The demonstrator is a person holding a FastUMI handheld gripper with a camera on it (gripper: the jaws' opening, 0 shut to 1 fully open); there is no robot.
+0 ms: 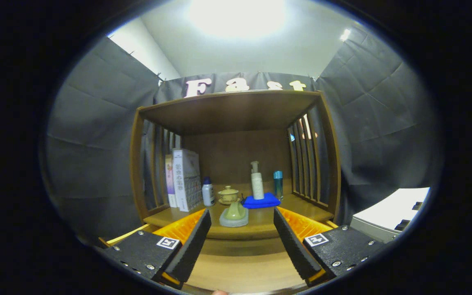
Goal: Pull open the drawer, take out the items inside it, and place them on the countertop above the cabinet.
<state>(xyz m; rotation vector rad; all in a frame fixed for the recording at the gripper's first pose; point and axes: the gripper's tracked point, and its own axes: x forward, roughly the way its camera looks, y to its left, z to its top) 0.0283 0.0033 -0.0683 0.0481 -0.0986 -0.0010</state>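
A: The tongs (242, 241) are seen spread wide, nothing gripped between the fingers. Where's the task stuff placed?

B: A pale green ornament on a clear base (234, 214) is found at 12 o'clock, just ahead of the tips, in line with the gap, resting on the wooden countertop (260, 223). No contact is made with either finger.

A: And beyond that?

B: A lidded teacup (228, 194) is set behind it. A blue cloth (260, 201) with a pump bottle (256, 181) on it is seen toward 1 o'clock, books (184, 180) at 11. The drawer can't be made out.
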